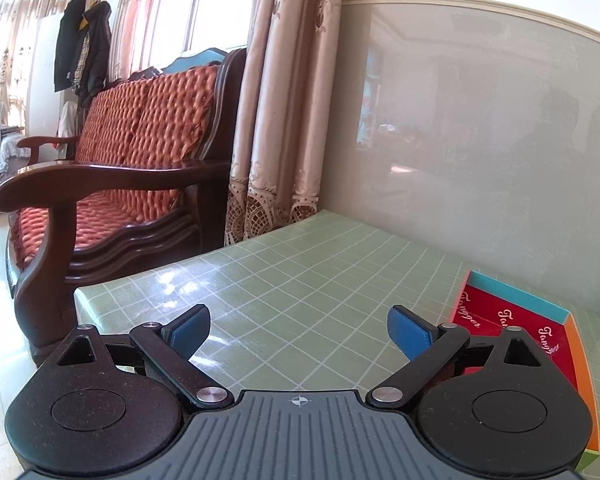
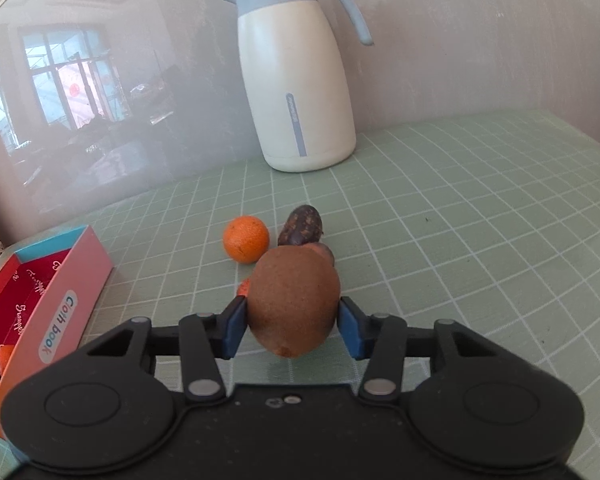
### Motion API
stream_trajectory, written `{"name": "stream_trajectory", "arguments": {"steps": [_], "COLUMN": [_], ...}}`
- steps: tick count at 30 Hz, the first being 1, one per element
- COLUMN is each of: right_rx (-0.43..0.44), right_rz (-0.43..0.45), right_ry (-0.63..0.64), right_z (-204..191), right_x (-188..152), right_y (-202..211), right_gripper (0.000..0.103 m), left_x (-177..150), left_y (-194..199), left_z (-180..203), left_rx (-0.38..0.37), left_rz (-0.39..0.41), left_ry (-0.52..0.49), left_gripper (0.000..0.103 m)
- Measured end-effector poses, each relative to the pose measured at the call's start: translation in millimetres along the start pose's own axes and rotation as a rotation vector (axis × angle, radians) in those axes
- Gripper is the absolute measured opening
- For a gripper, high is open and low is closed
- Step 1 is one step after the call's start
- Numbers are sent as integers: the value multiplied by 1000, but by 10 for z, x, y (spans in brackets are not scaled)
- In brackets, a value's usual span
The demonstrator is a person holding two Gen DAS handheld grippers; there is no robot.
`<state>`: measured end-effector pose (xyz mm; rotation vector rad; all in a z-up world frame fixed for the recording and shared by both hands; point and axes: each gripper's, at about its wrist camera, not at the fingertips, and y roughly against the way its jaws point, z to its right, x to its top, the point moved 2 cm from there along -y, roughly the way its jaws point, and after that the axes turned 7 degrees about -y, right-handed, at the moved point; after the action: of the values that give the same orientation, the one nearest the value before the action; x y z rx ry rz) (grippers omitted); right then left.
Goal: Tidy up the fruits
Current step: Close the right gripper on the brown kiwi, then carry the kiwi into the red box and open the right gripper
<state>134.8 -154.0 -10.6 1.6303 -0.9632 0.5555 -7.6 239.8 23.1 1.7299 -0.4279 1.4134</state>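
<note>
As the job is to gather fruit into one place, each entry below runs from the scene's left to its right
Sofa point(image 1: 132, 152): far left, off the table; plays no part in the task
Left gripper point(image 1: 299, 330): jaws spread wide with nothing between them, hovering over bare green cloth; likely waiting its turn while the other hand works
Table point(image 1: 300, 264): green checked cloth; the open stretch ahead of the left gripper holds no fruit
Box point(image 2: 56, 280): open pink-sided box with a red lining, at the near left of the right wrist view; some orange fruit and something dark already lie in its near corner, so it is probably the collecting place
Orange point(image 2: 246, 239): on the cloth, just beyond and left of the kiwi, apart from the box; presumably not yet sorted
Kiwi point(image 2: 294, 302): clamped on its two flanks by the blue pads, long axis pointing towards the camera; gripping the narrow waist gives the pads a firmer seat on a rounded fruit
Right gripper point(image 2: 292, 326): closed around the kiwi, which fills the gap between the fingers and looks lifted off the cloth; the box lies to its near left
Dark fruit point(image 2: 302, 225): beyond the kiwi, partly hidden by it; another reddish piece peeks out beside it, kind unclear
Jug point(image 2: 296, 80): white, with a grey lid, standing upright at the far wall, well apart from the fruit
</note>
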Motion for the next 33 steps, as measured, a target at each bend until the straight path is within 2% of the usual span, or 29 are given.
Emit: {"name": "stream_trajectory", "arguments": {"steps": [5,12,18,26,33], "right_rx": [47,223,352,423,406], "right_rz": [34,54,36,-5,-19], "right_ry": [34,130,199,295,384], "right_z": [-135,-630,-1062,-1521,-1738], "right_x": [3,-61,-160,-332,-514], "right_y": [138,333,417,369,320], "right_gripper": [47,47,47,47,48], "left_x": [-24,-43,-59,-64,-63], "left_y": [-3,14,22,3,-23], "left_z": [-71,-169,-297,-451,-509], "left_rx": [15,45,76,105,118], "left_rz": [-7,-3,-1,-2,-3], "left_ry": [21,19,18,24,22], "left_gripper": [95,95,95,95,95]}}
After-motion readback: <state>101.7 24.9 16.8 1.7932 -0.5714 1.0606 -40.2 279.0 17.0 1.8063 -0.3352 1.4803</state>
